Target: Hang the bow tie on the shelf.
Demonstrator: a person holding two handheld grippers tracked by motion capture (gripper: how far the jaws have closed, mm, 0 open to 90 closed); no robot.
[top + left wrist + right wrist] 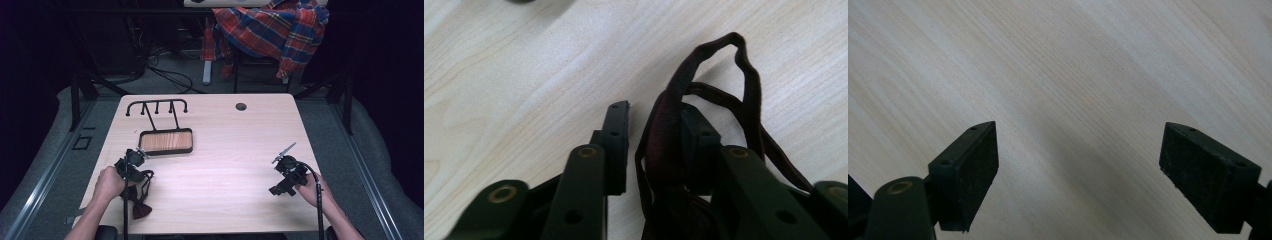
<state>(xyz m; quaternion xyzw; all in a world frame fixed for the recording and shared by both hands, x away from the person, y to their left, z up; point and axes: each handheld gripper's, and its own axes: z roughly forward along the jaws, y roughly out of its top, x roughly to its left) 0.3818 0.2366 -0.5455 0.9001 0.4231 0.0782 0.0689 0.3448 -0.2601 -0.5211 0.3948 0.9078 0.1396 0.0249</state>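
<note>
We find the dark red bow tie (138,197) on the wooden table (225,145) nearer the person than the wood-bottomed tray (166,141), directly under the left gripper (131,162); in the left gripper view its strap (744,80) loops beyond the jaws, and a band of it stands between them, close against one pad (696,145). We cannot tell whether those narrowly parted jaws actually clamp it. The right gripper (285,167), well apart from the tray, has its jaws spread wide over bare table, holding nothing.
</note>
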